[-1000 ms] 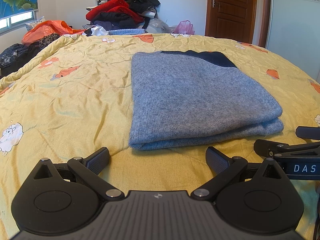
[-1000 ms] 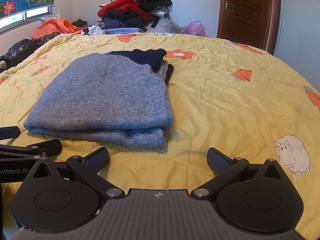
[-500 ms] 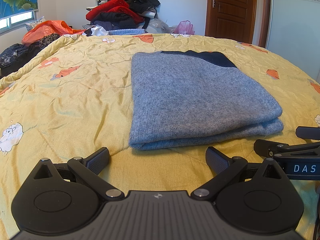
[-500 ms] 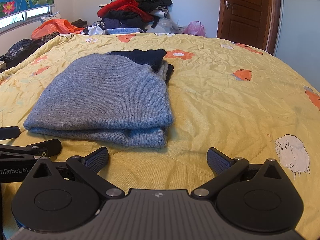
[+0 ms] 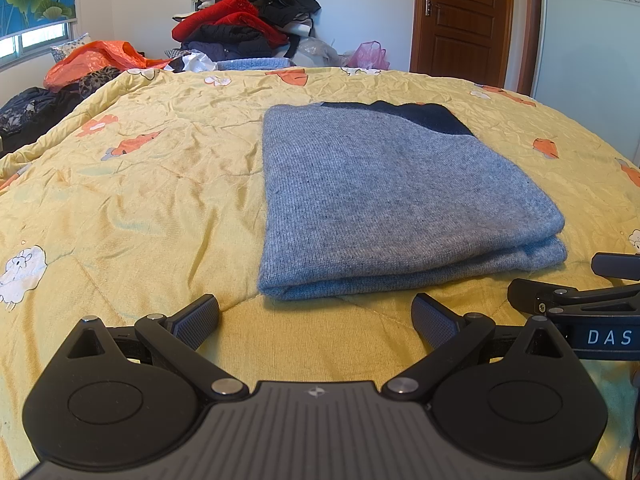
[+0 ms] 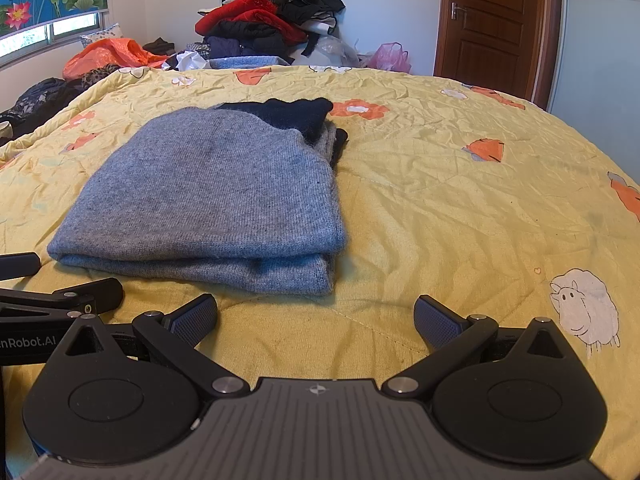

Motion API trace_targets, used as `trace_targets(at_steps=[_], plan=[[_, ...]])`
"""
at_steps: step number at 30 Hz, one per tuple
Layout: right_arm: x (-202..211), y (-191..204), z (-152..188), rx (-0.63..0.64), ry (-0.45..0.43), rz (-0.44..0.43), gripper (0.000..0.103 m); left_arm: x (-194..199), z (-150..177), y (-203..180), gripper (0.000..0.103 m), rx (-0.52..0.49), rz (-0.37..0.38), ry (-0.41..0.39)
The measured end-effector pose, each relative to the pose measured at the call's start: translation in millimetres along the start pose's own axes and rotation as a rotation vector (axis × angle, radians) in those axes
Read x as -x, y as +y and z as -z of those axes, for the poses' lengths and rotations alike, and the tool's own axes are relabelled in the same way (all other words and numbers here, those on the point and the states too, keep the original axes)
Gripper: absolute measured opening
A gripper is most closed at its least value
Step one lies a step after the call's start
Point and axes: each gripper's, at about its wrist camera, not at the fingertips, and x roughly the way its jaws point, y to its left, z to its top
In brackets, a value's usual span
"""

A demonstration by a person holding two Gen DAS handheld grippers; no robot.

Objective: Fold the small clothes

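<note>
"DAS" in white on the black right claw [image 5: 576,300] body; "nRobot.AI" on the black left claw [image 6: 60,300] body.

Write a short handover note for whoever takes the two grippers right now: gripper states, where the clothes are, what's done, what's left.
Left gripper: open, empty, just short of the sweater's near edge.
Right gripper: open, empty, beside the left one.
Grey sweater: folded in a flat, layered rectangle on the yellow quilt, dark trim at its far end; nothing touches it.
Done: this fold looks finished.
Left: probably the clothes pile beyond the bed, if more items are wanted.
</note>
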Motion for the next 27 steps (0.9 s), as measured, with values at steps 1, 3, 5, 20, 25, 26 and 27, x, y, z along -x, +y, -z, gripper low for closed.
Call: trace_targets(at_steps=[1,3,5,20,25,26,27], plan=[[0.1,0.0,0.0,0.000,0.000,0.000,0.103,0.0,0.3,0.1,0.103,0.000,0.000,0.000],[0.1,0.0,0.0,0.000,0.000,0.000,0.103,0.0,0.2,0.1,0.103,0.000,0.000,0.000],[0.1,0.0,0.0,0.000,0.000,0.000,0.103,0.0,0.0,0.0,0.103,0.000,0.000,0.000],[0.5,0.7,0.2,0.000,0.000,0.000,0.103,0.9,-1.8,0.3,0.103,-0.006,0.006,0.003],[0.6,0.7,0.2,0.000,0.000,0.001,0.103,0.7,-2.3,-0.4,0.103,-0.010,0.007,0.007],[0.6,0.8,0.2,0.001,0.000,0.001,0.103,0.8,-2.4,-0.4,0.103,-0.008,0.006,0.009],[0.6,0.8,0.2,0.001,0.000,0.001,0.103,0.7,-2.7,-1.0,0.103,-0.009,0.005,0.011]])
